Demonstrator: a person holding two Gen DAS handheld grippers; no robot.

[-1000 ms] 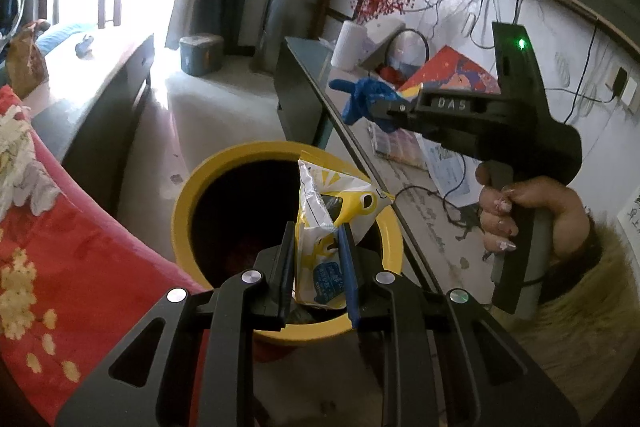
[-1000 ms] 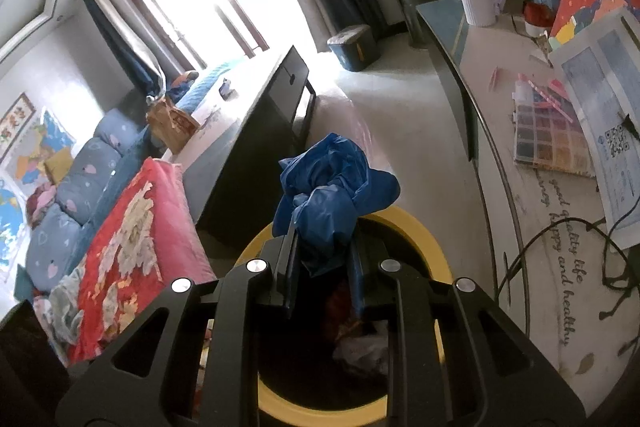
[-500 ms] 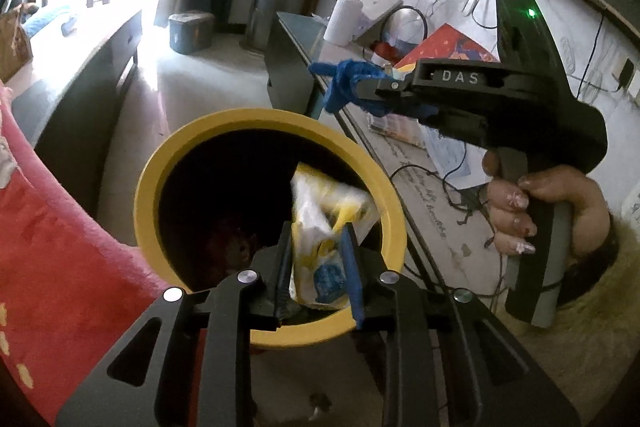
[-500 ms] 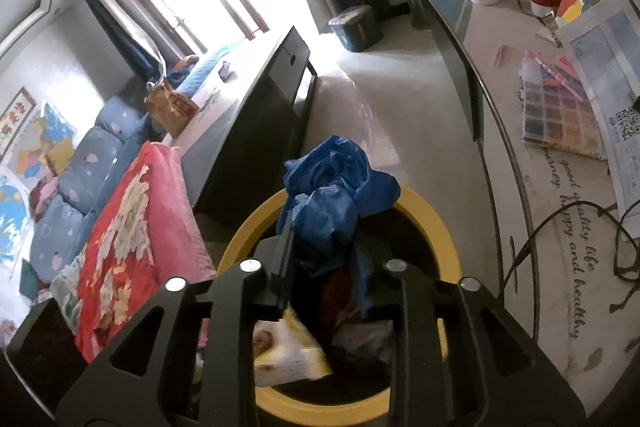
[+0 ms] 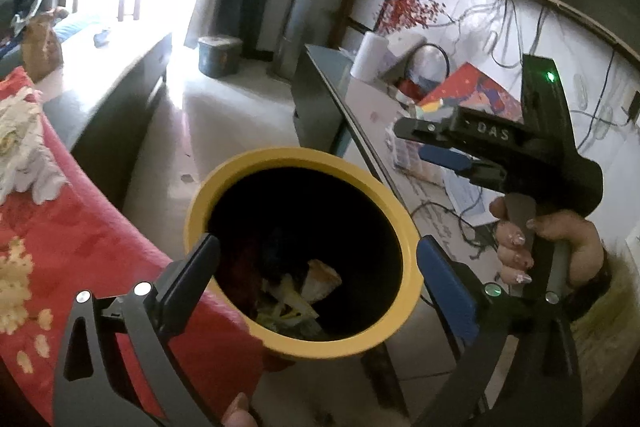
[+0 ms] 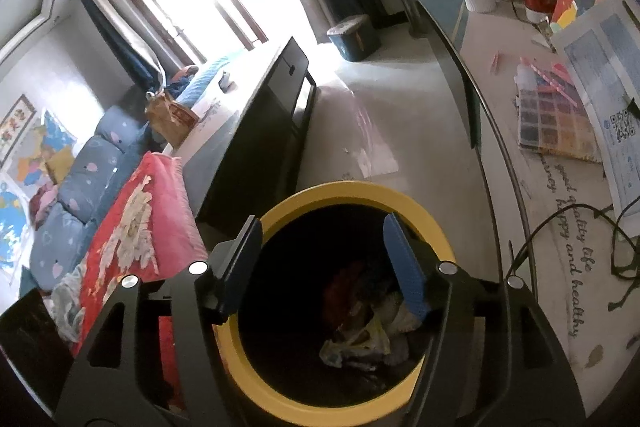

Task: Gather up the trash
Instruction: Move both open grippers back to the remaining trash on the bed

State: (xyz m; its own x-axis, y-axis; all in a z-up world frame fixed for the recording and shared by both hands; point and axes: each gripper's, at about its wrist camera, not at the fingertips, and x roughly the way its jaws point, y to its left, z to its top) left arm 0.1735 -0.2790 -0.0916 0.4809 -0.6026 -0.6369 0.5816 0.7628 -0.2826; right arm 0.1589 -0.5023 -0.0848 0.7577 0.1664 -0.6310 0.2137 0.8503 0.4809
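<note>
A yellow-rimmed bin (image 5: 256,163) (image 6: 360,189) with a dark inside stands on the floor below both grippers. At its bottom lies the yellow and white snack wrapper (image 5: 304,295) (image 6: 360,343) among other scraps. The blue crumpled piece is hard to make out in the dark. My left gripper (image 5: 318,249) hangs over the bin's near side, its jaws opening wide with nothing between them. My right gripper (image 6: 320,225) (image 5: 412,141) is over the bin's right side, held by a hand (image 5: 560,247). Its jaws are also opening and hold nothing.
A red flowered blanket (image 5: 60,227) (image 6: 132,219) presses against the bin's left side. A dark low table (image 6: 260,131) stands beyond it. On the right runs a glass desk (image 6: 500,155) with papers, a colour chart and cables. A small lidded box (image 6: 352,37) sits on the far floor.
Both grippers opened. The left one let go of the yellow wrapper and the right one let go of the blue crumpled piece; both dropped into the bin.
</note>
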